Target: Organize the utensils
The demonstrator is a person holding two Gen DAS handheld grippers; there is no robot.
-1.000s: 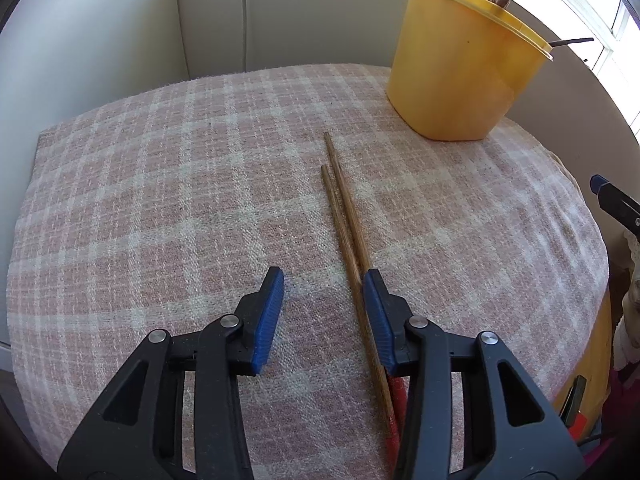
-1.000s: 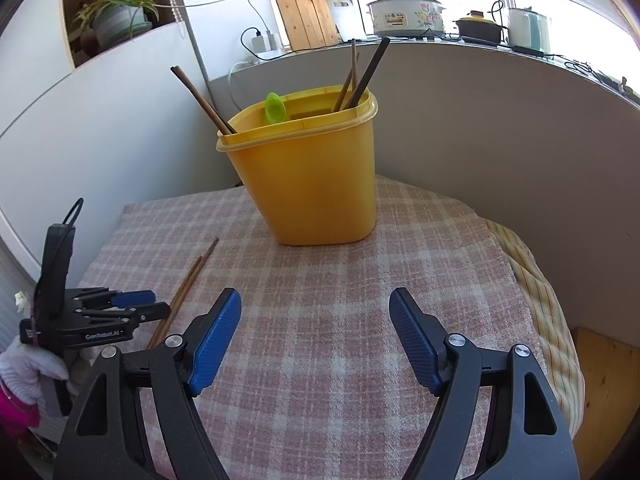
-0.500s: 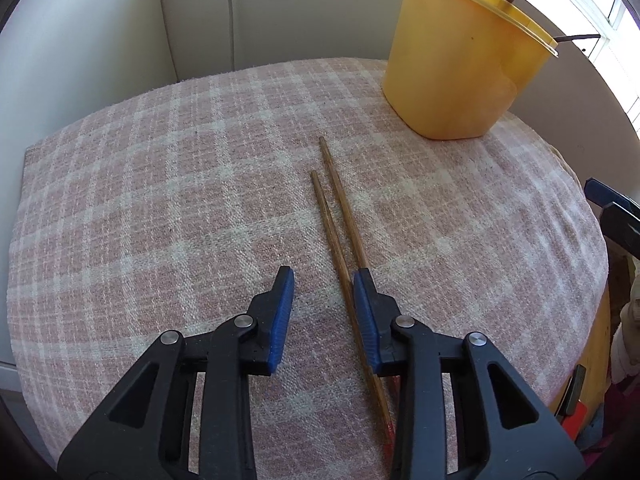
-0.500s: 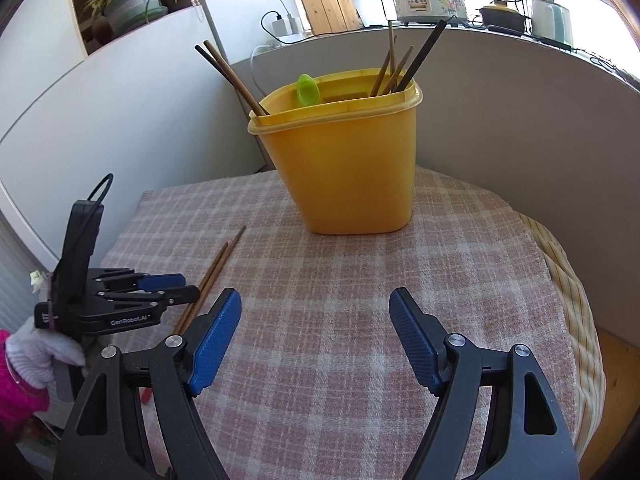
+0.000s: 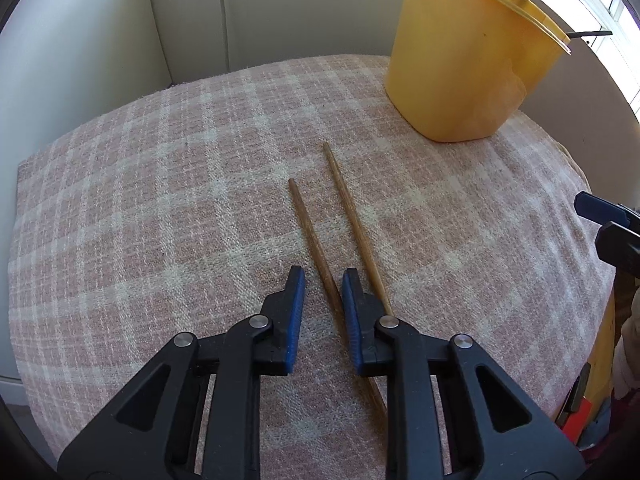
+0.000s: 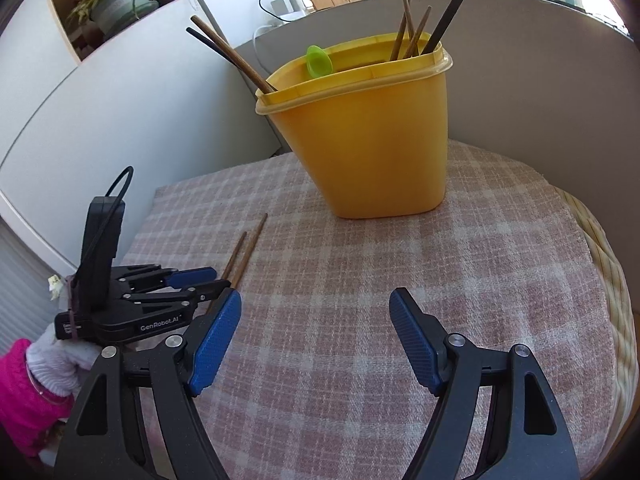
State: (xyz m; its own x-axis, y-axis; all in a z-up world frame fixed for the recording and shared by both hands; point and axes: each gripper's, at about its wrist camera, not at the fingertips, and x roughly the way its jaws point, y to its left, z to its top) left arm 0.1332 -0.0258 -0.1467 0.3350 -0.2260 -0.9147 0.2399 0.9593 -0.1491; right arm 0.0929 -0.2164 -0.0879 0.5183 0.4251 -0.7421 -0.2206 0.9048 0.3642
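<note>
Left gripper [image 5: 322,280]: black plastic clamp-style arms with triangular cut-outs; two silver rivets on each arm.
Left gripper pads [image 5: 295,312]: blue, textured, flat rectangular strips on the inner faces.
Left gripper body, seen from the right wrist [image 6: 196,280]: black housing marked "GenRobot.AI" in white; upright black block at the rear with a looped black cable on top.
Right gripper [image 6: 316,308]: same black arms with triangular cut-outs and silver rivets.
Right gripper pads [image 6: 412,340]: blue, cross-hatched, long and flat.
Left hand [image 6: 60,360]: white knitted glove.
Sleeve [image 6: 20,392]: bright pink knit, with a thin bracelet at the cuff.
</note>
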